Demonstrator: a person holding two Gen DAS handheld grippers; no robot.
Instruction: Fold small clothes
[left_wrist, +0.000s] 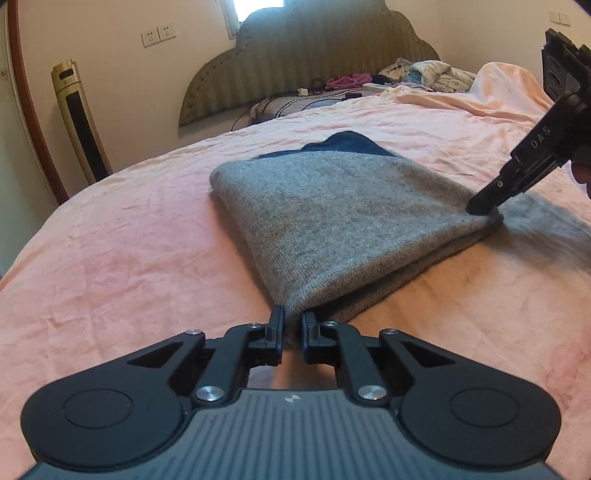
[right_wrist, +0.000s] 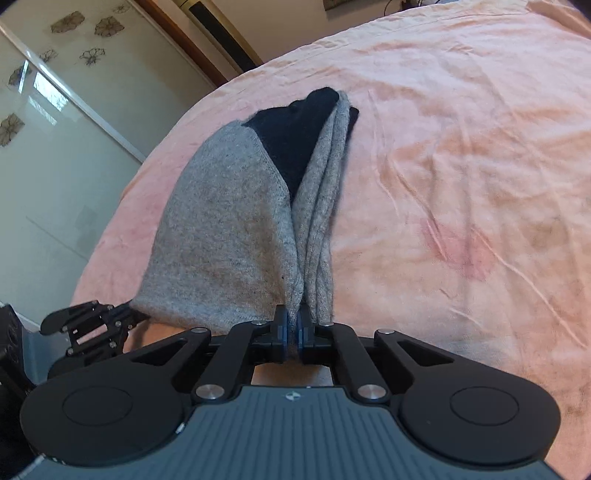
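Grey knit garment lies on the pink bed, already folded over at least once: layered edges show along its near side, and a dark navy part peeks out at the far end (collar or lining, cannot tell which). Left gripper has its jaws nearly together, pinching the near corner of the garment. Right gripper is also clamped narrow on cloth, several grey layers bunched between its fingers; in the left wrist view its tip sits on the garment's right corner. So both near corners are held, cloth otherwise resting flat on the bed.

Progress, as a judgement: mid-fold. First fold looks done, and this double pinch looks like the start of another fold or a tidy-up pull. Garment is not yet a compact bundle; the stack seen from the right wrist is uneven.

A heap of other clothes sits by the headboard, possibly more to fold.
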